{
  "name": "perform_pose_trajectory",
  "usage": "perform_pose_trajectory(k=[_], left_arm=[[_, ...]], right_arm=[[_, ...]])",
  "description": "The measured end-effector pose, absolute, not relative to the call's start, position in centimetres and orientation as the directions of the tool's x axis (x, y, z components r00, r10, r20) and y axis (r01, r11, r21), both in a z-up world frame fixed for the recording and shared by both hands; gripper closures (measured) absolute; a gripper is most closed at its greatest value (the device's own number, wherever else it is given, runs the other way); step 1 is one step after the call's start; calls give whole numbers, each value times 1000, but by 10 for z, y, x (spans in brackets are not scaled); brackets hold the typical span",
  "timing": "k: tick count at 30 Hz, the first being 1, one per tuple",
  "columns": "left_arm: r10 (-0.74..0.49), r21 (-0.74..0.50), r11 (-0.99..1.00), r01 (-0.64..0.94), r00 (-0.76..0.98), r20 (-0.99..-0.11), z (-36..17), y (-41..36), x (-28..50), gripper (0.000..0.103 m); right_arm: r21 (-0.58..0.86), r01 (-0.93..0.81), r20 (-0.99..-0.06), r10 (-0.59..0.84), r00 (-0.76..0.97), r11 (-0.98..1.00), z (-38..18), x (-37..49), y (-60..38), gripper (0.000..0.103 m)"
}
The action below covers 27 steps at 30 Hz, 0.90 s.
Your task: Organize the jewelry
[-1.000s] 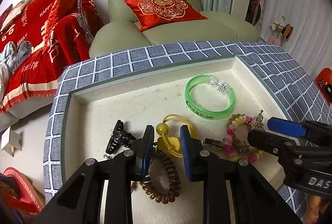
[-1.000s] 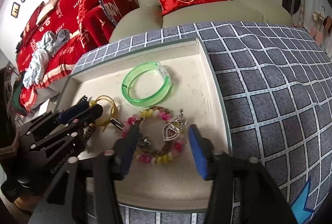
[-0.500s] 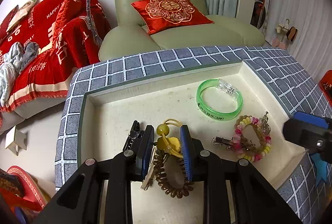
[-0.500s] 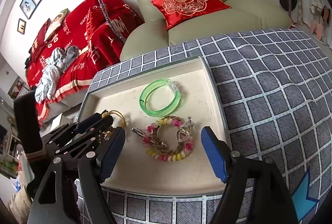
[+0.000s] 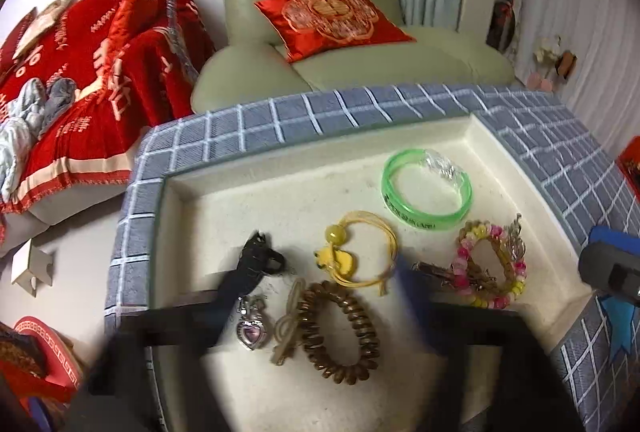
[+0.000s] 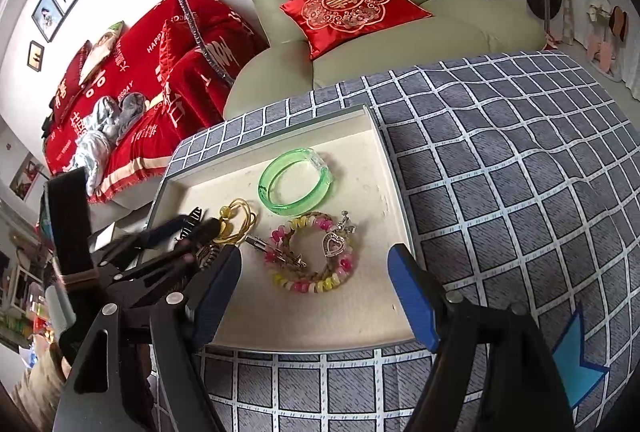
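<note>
Now left tongs (image 5: 308, 296) opening over yellow cord (image 5: 360, 252), not squeezing. Right tongs (image 6: 316, 296) apart, empty. Bead bracelet (image 6: 312, 256) light, floppy; pinch its rim.

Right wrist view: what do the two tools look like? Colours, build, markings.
Right tool: black angular linkage arms with silver rivet pins, each finger ending in a flat blue pad. Left tool: same black linkage with a dark blue finger, partly blurred, and a black block upright behind it. No lettering is readable at this moment, and no cables or sleeves show.
</note>
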<state>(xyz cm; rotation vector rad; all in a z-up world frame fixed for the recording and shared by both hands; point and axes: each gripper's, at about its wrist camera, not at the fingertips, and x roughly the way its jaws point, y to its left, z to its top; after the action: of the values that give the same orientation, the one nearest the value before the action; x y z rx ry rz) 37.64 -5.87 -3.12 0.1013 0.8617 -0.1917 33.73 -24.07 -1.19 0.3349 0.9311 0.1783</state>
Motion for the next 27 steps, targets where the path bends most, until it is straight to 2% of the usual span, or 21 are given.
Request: perform_pose_trajectory(k=[12, 16, 21, 22, 27], left_arm=[[-116, 23, 980, 198, 659, -743, -14, -45, 357, 0], [-108, 24, 982, 186, 667, -737, -11, -36, 345, 0], [-111, 8, 985, 173, 666, -737, -7, -28, 329, 0], [-108, 9, 986, 169, 669, -735, -5, -27, 325, 0], [-89, 26, 987, 157, 683, -725, -2, -25, 304, 0]], right_arm=[[342, -4, -769, 282, 574, 940, -11, 330, -235, 21], [322, -3, -776, 266, 572, 947, -10, 326, -233, 11], [263, 5, -791, 212, 573, 965, -10, 321, -228, 8], [246, 0, -791, 201, 577, 969, -9, 318, -226, 0], [141, -20, -779, 123, 615, 990, -4, 302, -216, 0]])
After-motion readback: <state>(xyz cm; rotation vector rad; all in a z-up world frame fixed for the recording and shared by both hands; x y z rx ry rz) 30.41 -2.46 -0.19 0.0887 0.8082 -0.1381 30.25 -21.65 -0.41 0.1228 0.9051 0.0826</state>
